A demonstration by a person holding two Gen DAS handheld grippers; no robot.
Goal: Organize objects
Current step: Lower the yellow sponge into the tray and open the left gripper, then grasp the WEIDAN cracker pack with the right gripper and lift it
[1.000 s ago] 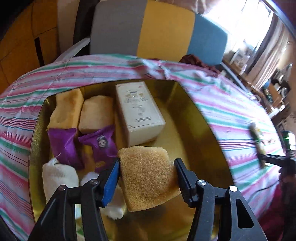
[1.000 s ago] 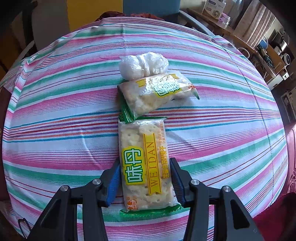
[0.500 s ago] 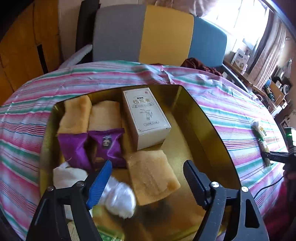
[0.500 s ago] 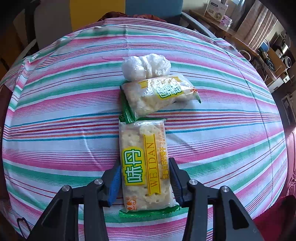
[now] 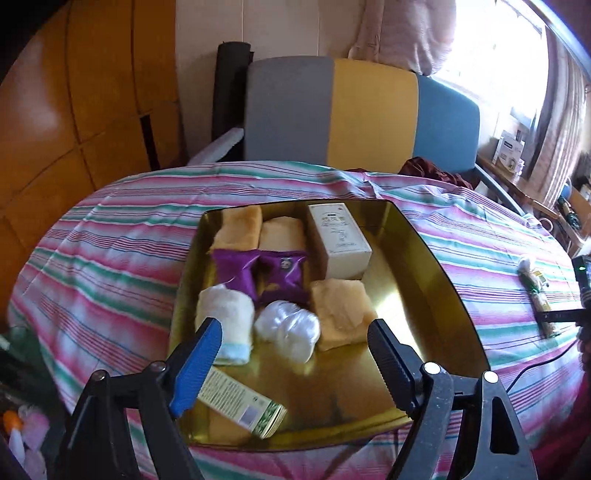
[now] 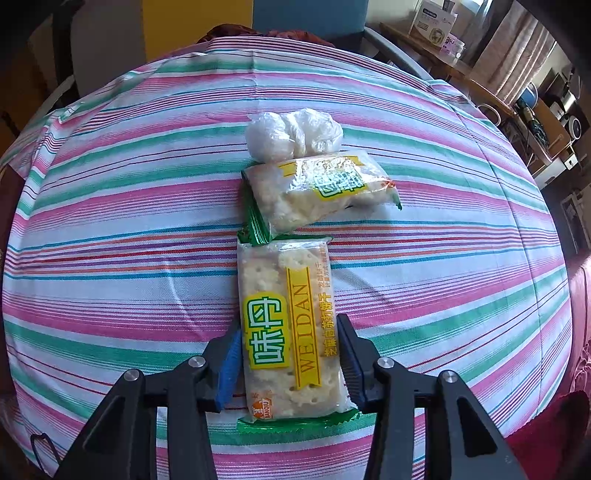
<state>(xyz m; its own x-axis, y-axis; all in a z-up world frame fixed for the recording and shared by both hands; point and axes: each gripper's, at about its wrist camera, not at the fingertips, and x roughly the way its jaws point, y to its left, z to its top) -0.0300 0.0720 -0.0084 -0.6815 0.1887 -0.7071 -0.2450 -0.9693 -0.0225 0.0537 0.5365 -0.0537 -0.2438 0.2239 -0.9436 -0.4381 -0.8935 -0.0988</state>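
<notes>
My left gripper (image 5: 295, 354) is open and empty, raised above the near part of the gold tray (image 5: 436, 288). The tray holds an orange sponge (image 5: 341, 319), two more orange sponges (image 5: 240, 229), two purple packets (image 5: 282, 275), a white box (image 5: 338, 238), a white towel roll (image 5: 227, 323), a clear plastic bag (image 5: 286, 328) and a green-ended carton (image 5: 240, 404). My right gripper (image 6: 290, 354) is shut on a yellow-green cracker packet (image 6: 288, 325) that lies on the striped tablecloth (image 6: 110, 258). A second cracker packet (image 6: 317, 192) and a clear bag (image 6: 295, 134) lie beyond it.
A grey, yellow and blue chair back (image 5: 354, 114) stands behind the table. Wooden panels (image 5: 74, 92) are at the left. A shelf with boxes (image 6: 439, 22) is at the far right. My right gripper and the cracker packets show at the left wrist view's right edge (image 5: 539, 295).
My left gripper opened, let the orange sponge go into the tray and pulled back and up. My right gripper stayed around the cracker packet and closed in slightly.
</notes>
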